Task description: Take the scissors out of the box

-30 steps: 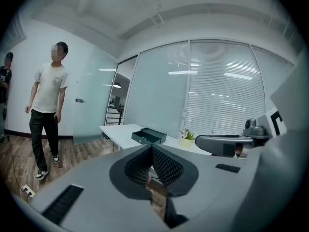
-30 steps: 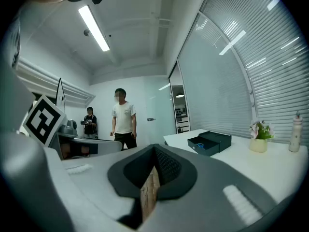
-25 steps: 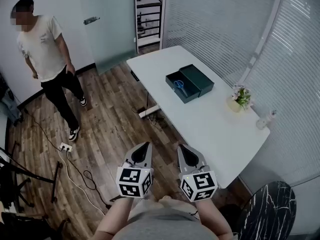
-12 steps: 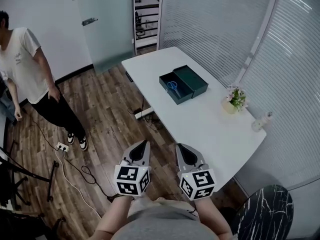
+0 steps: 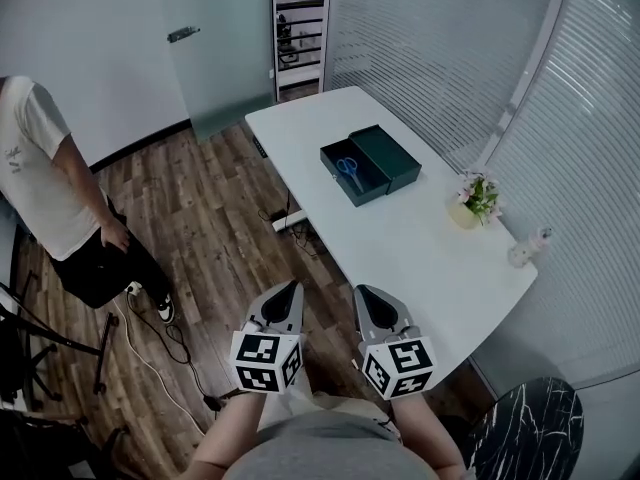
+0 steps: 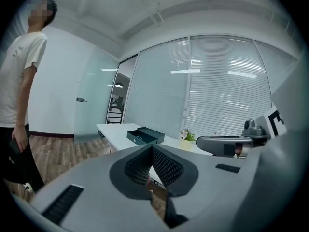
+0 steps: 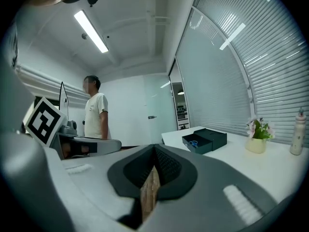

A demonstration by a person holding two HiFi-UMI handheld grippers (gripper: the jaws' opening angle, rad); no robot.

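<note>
Scissors [image 5: 348,166]: blue-handled, lying flat in the open box [image 5: 340,181], well ahead of both tools. The lid [image 5: 393,158] is set beside it, so access looks clear.
Box: on the bench [image 5: 420,253], at the end farthest from the tools.
Left tool [image 5: 289,290], right tool [image 5: 365,294]: side by side, each pressed together and empty, likely because nothing is within reach yet.
</note>
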